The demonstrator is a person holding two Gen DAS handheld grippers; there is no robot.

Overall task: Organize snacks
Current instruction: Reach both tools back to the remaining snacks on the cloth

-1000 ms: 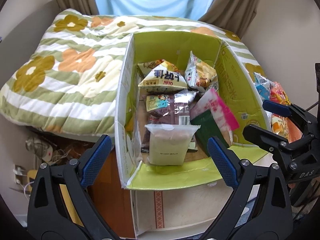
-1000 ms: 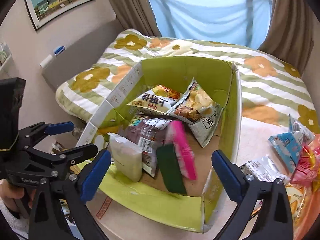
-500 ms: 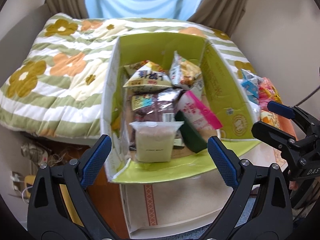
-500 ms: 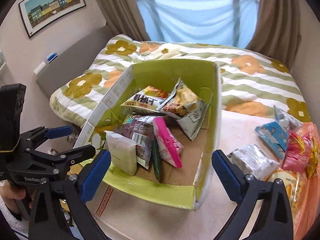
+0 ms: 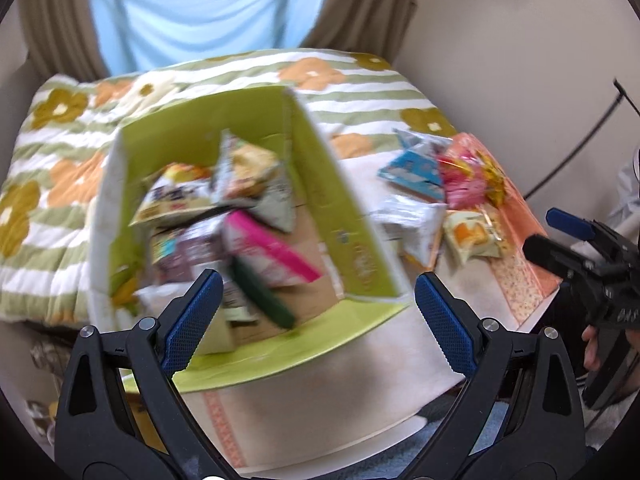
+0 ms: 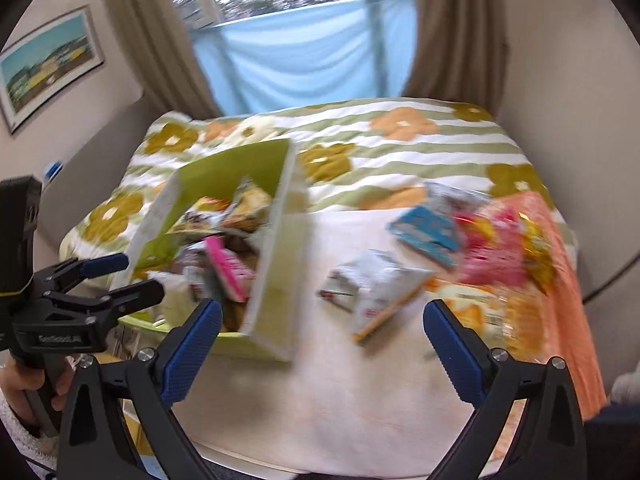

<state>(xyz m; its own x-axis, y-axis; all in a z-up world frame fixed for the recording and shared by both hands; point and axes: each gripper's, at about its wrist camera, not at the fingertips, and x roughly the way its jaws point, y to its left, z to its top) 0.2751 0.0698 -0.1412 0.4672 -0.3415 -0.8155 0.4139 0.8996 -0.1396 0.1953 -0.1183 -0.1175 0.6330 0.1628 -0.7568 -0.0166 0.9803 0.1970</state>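
Green-lined cardboard box (image 5: 352,240) on white table (image 6: 320,392), packed with snack packets: pink packet (image 5: 276,248), dark green one (image 5: 264,300), chip bags toward box's far wall. Loose snacks right of box: white packet (image 6: 376,284) nearest, blue packet (image 6: 428,228) and pink-yellow pile (image 6: 504,252) farther right. Left gripper (image 5: 316,316) released, empty, over box's near edge. Right gripper (image 6: 322,348) released, empty, over table right of box. Frames motion-blurred

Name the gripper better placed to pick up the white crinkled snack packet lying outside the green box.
Right gripper: open, empty, with the white crinkled snack packet just ahead. The left gripper faces the green cardboard box.
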